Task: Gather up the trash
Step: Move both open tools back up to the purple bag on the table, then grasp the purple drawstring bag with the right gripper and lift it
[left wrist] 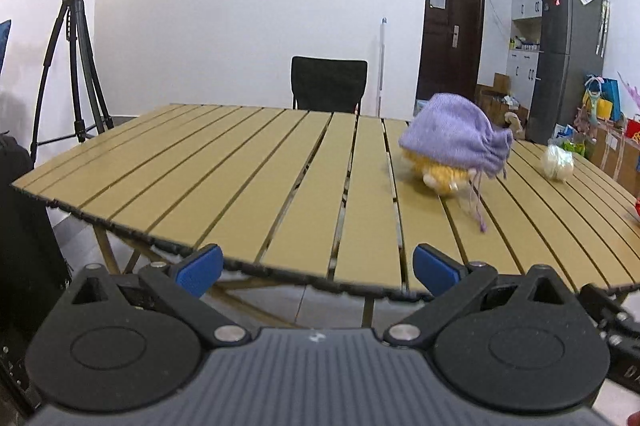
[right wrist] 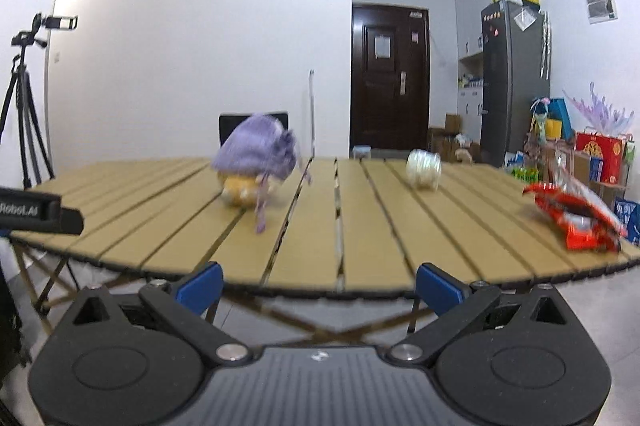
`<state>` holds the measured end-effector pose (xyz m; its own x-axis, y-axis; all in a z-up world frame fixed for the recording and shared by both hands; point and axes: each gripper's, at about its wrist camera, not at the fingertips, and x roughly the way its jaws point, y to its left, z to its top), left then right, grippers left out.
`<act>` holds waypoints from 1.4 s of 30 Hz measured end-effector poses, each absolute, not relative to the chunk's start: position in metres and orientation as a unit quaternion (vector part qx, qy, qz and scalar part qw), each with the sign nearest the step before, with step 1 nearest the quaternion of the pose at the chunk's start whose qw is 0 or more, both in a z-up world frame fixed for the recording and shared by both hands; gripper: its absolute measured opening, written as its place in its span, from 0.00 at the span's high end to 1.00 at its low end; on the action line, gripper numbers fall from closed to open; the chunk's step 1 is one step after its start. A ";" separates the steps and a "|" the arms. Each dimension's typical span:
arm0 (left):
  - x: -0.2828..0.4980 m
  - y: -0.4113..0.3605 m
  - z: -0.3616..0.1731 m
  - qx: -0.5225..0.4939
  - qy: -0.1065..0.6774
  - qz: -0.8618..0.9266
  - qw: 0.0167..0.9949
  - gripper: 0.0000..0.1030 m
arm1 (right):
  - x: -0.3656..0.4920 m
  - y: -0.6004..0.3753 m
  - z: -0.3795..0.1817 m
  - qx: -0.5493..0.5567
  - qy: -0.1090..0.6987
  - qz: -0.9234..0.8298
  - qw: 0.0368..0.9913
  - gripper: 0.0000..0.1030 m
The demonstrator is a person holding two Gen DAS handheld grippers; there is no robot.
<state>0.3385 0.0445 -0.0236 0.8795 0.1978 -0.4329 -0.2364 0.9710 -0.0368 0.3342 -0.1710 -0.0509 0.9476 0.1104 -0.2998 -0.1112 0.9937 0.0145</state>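
A purple drawstring bag (left wrist: 456, 136) (right wrist: 256, 148) lies on the slatted wooden table (left wrist: 224, 170) (right wrist: 380, 218), partly over a yellow plush toy (left wrist: 440, 176) (right wrist: 240, 192). A crumpled white plastic cup (left wrist: 557, 159) (right wrist: 423, 169) lies to its right. A red snack wrapper (right wrist: 576, 216) lies at the table's right edge. My left gripper (left wrist: 318, 268) is open and empty, just before the table's near edge. My right gripper (right wrist: 319, 286) is open and empty, also at the near edge. The left gripper's body (right wrist: 40, 214) shows at the left of the right wrist view.
A black chair (left wrist: 329, 84) stands behind the table. A camera tripod (left wrist: 72, 66) stands at the left. A grey fridge (right wrist: 514, 78), boxes and gift bags (right wrist: 600, 154) crowd the right side. A dark door (right wrist: 390, 78) is at the back.
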 end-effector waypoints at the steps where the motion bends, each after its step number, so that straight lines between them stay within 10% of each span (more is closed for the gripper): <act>1: 0.343 0.044 -0.022 -0.042 0.216 0.115 0.969 0.00 | 0.339 -0.174 -0.048 -0.001 0.146 0.056 0.988 0.00; 34: 0.462 0.058 -0.002 -0.046 0.206 0.152 0.966 0.00 | 0.498 -0.140 -0.008 0.028 0.109 0.113 0.987 0.01; 42: 0.477 0.064 -0.007 -0.038 0.213 0.149 0.965 0.00 | 0.551 -0.123 -0.017 0.050 0.177 0.127 0.975 0.24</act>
